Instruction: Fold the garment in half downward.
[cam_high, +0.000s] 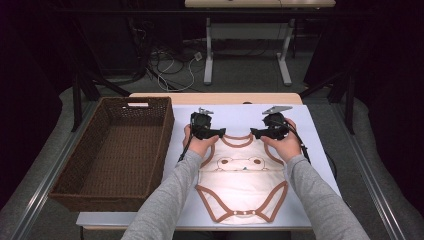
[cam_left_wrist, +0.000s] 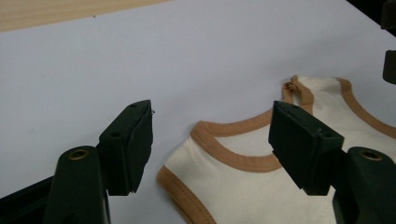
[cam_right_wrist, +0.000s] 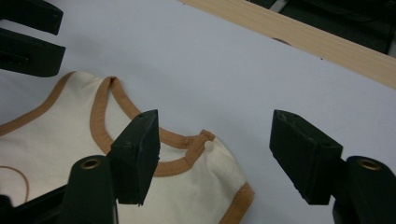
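A cream baby bodysuit (cam_high: 242, 182) with tan trim lies flat on the pale blue tabletop (cam_high: 320, 150), its neckline toward 12 o'clock and its snap crotch toward 6, as a person brings a hand-held gripper to each shoulder strap. The left hand-held gripper (cam_high: 218, 133) sits at the 10 o'clock corner of the garment and the right hand-held gripper (cam_high: 256, 133) at 2 o'clock; both stand partly open, each straddling a strap with pads clear of the cloth and nothing held. The likely risk is a closure that catches only the tan binding, or slides off the thin fabric against the smooth mat, so that one shoulder lifts and the other stays down and the garment skews. The high view takes in the empty wicker basket (cam_high: 112, 155) at 9 o'clock and the bear print (cam_high: 241, 162) on the chest; the right gripper view alone picks out a small white snap (cam_right_wrist: 208, 146) on the shoulder.
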